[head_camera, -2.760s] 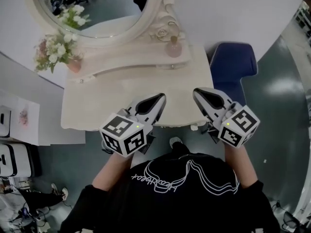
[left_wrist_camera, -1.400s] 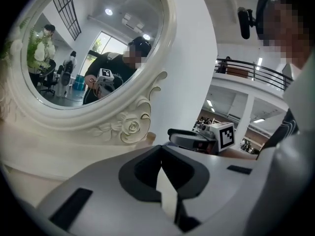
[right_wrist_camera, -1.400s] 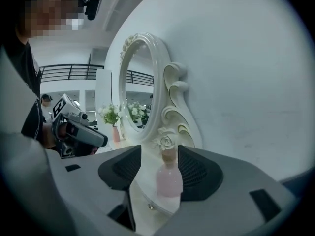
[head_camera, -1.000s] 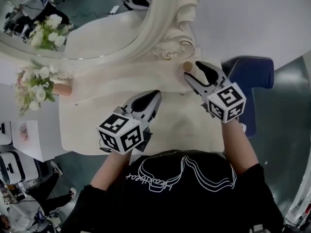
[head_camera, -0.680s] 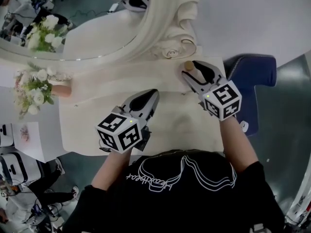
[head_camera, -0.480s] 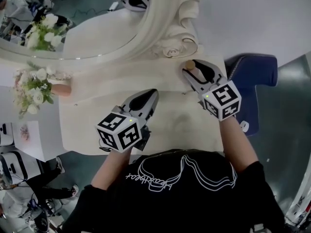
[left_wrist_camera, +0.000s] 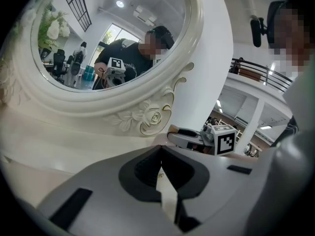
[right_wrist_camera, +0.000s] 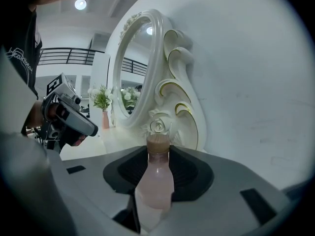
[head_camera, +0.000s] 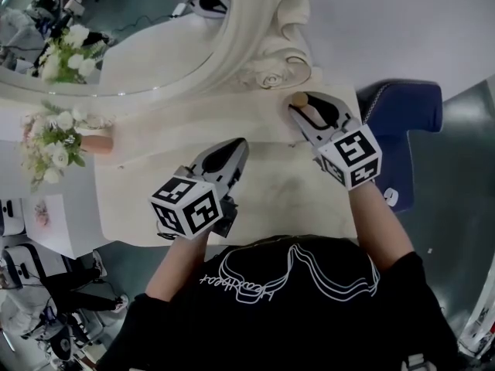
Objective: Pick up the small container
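Note:
The small container is a pale pink bottle (right_wrist_camera: 155, 181) with a brown cork cap, standing upright on the raised back ledge of the white vanity table (head_camera: 271, 192), right below the mirror's carved rose. In the head view only the bottle's cap and neck (head_camera: 300, 101) show. My right gripper (head_camera: 298, 107) has the bottle between its jaws, which are closing; a dark sliver still shows beside the bottle's left side. My left gripper (head_camera: 236, 145) hovers over the table's middle, shut with nothing in it, pointing at the mirror.
An oval mirror (head_camera: 139, 37) in a thick carved white frame rises behind the ledge, close to the bottle. A vase of white flowers (head_camera: 58, 134) stands at the table's left end. A blue chair (head_camera: 402, 122) sits right of the table.
My right gripper has moved forward until the bottle stands between its jaws, and the jaws have narrowed around it. The left gripper has barely shifted.

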The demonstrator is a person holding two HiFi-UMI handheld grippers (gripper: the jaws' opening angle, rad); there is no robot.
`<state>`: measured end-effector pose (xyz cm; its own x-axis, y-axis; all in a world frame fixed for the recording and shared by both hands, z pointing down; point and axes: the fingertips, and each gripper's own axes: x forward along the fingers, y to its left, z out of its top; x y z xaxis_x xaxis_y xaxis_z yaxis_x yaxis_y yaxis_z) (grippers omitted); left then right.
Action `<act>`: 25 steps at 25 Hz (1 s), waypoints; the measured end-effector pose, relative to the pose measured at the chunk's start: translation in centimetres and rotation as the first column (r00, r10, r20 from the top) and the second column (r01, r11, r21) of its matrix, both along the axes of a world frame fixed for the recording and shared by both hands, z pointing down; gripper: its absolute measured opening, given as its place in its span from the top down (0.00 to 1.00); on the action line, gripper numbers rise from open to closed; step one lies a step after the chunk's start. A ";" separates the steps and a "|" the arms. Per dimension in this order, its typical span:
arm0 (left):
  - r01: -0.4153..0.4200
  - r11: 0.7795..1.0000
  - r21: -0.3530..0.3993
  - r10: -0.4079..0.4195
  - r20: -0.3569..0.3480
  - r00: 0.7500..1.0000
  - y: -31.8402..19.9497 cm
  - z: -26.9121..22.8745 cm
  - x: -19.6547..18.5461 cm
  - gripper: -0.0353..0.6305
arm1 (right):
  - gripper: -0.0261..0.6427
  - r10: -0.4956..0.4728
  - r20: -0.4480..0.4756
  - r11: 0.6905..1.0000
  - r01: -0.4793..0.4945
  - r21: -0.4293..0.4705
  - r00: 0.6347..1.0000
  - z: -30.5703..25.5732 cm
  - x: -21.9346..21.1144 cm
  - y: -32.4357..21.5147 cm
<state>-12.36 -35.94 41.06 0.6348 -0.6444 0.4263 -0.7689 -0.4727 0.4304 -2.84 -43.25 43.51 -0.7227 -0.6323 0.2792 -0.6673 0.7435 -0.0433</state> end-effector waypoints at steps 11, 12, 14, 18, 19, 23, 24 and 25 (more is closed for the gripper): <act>0.019 1.000 0.016 -0.019 0.003 1.000 1.0 -0.8 -0.2 0.94 | 0.76 0.012 -0.002 1.000 -0.012 -0.011 1.000 -0.1 0.1 0.0; 0.021 1.000 0.017 -0.021 0.004 1.000 1.2 -0.8 -0.2 0.94 | 0.76 0.015 -0.001 1.000 -0.015 -0.013 1.000 -0.1 0.2 0.1; 0.025 1.000 0.018 -0.025 0.003 1.000 1.6 -0.9 -0.1 0.94 | 0.76 0.018 0.000 1.000 -0.018 -0.014 1.000 -0.1 0.3 0.4; 0.033 0.999 0.029 -0.032 -0.008 0.999 2.4 -1.4 0.4 0.94 | 0.76 0.013 0.008 1.000 -0.013 -0.018 1.000 -0.5 0.5 1.5; 0.034 0.999 0.033 -0.034 -0.009 0.999 2.6 -1.5 0.6 0.94 | 0.76 0.011 0.010 1.000 -0.011 -0.019 1.000 -0.7 0.7 1.8; 0.040 0.998 0.041 -0.040 -0.015 0.999 3.7 -1.8 1.2 0.94 | 0.76 -0.001 0.008 1.000 0.001 -0.011 1.000 -1.7 1.1 3.3; 0.042 0.998 0.044 -0.041 -0.020 0.999 4.0 -2.0 1.4 0.94 | 0.76 -0.005 0.007 1.000 0.005 -0.006 1.000 -2.0 1.2 3.8; 0.043 0.998 0.047 -0.042 -0.024 0.999 4.4 -2.2 1.6 0.94 | 0.76 -0.009 0.006 1.000 0.009 -0.001 1.000 -2.4 1.4 4.4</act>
